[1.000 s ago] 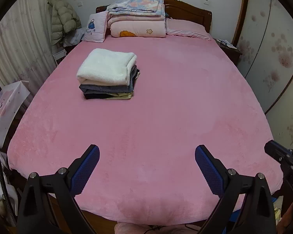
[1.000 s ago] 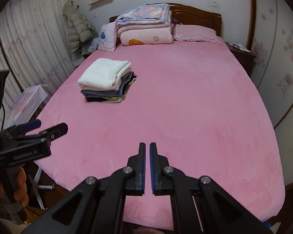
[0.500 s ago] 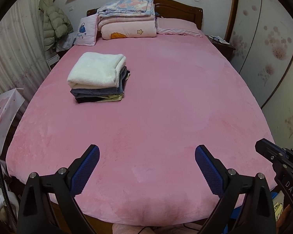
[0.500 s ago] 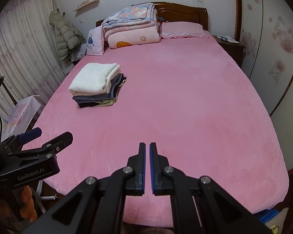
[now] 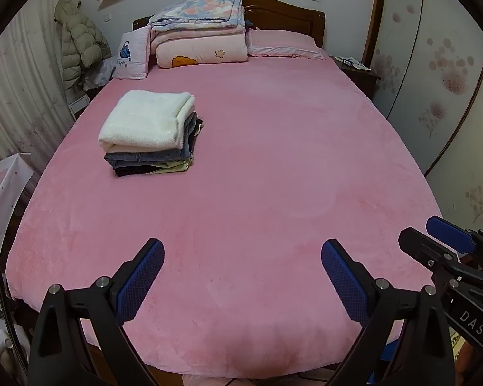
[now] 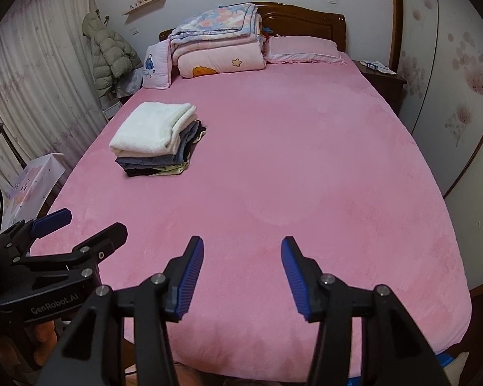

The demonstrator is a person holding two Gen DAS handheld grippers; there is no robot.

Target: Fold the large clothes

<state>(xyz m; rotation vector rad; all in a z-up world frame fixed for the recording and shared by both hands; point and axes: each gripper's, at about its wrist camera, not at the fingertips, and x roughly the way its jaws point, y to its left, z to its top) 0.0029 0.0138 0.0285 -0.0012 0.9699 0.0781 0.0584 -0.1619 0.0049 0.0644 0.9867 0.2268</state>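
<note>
A stack of folded clothes (image 5: 149, 135) with a white fleece piece on top lies on the left half of the pink bed (image 5: 273, 177); it also shows in the right wrist view (image 6: 157, 140). My left gripper (image 5: 241, 254) is open and empty above the foot of the bed. My right gripper (image 6: 241, 254) is open and empty, also above the foot of the bed. Each gripper shows at the edge of the other's view: the right gripper (image 5: 447, 251) and the left gripper (image 6: 64, 238). No unfolded garment is in view.
Folded quilts (image 5: 199, 38) and a pillow (image 5: 283, 43) lie at the headboard. A puffer coat (image 5: 80, 48) hangs at the left by the curtains. A nightstand (image 5: 357, 74) stands at the right, a paper bag (image 5: 3, 189) at the left.
My right gripper has opened; it was shut before. Both grippers have drawn back and risen slightly, so the bed looks farther away. The left gripper stays open.
</note>
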